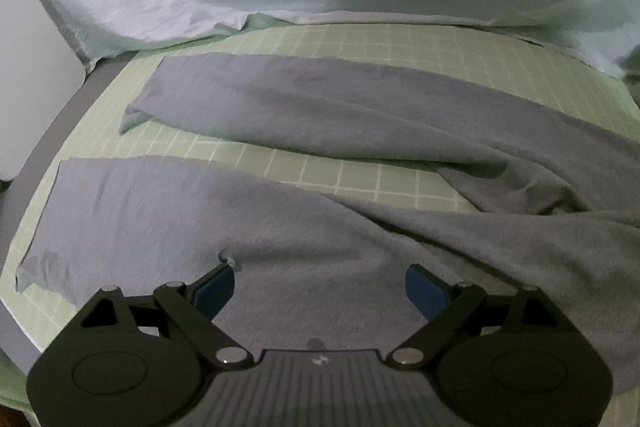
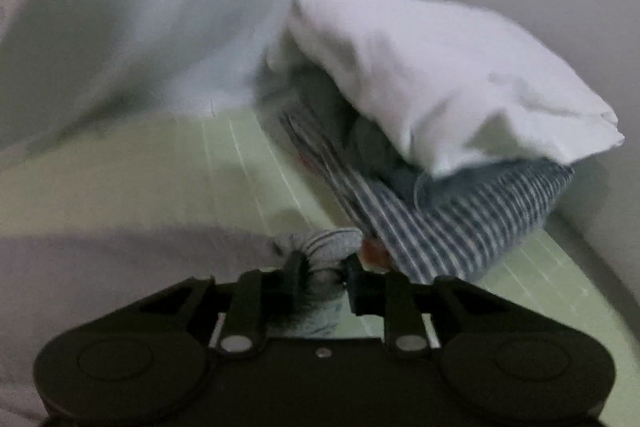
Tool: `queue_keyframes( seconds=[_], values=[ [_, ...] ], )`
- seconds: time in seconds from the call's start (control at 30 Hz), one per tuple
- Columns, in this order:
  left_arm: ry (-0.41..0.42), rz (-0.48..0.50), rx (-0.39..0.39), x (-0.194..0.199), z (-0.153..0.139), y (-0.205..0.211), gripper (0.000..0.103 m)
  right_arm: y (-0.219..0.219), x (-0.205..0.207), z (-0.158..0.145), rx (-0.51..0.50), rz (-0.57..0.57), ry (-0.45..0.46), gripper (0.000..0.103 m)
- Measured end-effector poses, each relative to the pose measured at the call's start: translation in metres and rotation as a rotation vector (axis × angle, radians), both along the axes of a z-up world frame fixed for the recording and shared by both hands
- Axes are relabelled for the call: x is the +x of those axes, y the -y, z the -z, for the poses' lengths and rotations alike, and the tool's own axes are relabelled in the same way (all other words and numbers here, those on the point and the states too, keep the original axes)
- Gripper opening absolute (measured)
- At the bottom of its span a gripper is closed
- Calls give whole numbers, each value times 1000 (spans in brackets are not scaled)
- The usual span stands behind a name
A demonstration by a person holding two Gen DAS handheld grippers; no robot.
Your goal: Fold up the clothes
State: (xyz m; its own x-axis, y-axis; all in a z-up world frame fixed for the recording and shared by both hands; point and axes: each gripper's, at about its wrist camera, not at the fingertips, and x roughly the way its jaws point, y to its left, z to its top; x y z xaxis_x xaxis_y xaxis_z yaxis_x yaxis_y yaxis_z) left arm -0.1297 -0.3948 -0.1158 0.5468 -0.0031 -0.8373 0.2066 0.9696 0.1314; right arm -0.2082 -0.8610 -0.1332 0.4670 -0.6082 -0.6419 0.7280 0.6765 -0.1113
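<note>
Right gripper (image 2: 320, 269) pinches bunched waistband of soft grey cotton trousers (image 1: 320, 131) to lift for folding, w/ left gripper (image 1: 320, 285) spread wide above fabric.

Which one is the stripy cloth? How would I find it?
Look at the green checked mat in the right wrist view, then the heap of clothes at its far right side. The stripy cloth lies at the bottom, under the white bundle. Only it has thin blue and white stripes.

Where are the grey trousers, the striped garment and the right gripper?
grey trousers (image 1: 320, 115): left wrist view, mid far leg.
striped garment (image 2: 460, 227): right wrist view, folded front face.
right gripper (image 2: 320, 269): right wrist view, between fingertips, on bunched grey fabric.
</note>
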Motion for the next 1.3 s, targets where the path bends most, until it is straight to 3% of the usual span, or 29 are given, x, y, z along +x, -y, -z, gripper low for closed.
queue_keyframes(
  seconds=[0.03, 0.1, 0.17, 0.5, 0.7, 0.9, 0.97, 1.1, 1.17, 1.3],
  values=[
    [-3, -11, -7, 1, 1, -2, 92, 0, 1, 3, -3, -2, -38, 38],
    [-4, -37, -23, 3, 1, -8, 92, -18, 2, 2, -62, -18, -72, 76],
    [-8, -64, -45, 4, 1, -17, 92, -35, 1, 1, -91, -32, -85, 97],
    [-25, -175, -135, 1, -2, -80, 92, -133, 3, 16, 216, -233, -7, 103],
    [-22, -266, -164, 14, -12, -145, 92, -182, 5, 30, 299, -228, -59, 103],
    [-19, -336, -242, 60, -21, -207, 91, -217, 8, 29, 299, -101, -71, 103],
    [-6, -354, -287, 82, -27, -228, 85, -228, 9, 27, 294, -54, -67, 103],
    [-9, -426, -425, 131, -28, -267, 67, -244, 17, 25, 290, 42, -54, 103],
    [-31, -475, -516, 159, -21, -289, 51, -251, 27, 24, 288, 105, -38, 103],
    [-84, -524, -664, 219, 0, -323, 50, -259, 45, 17, 283, 232, 32, 103]
  ],
)
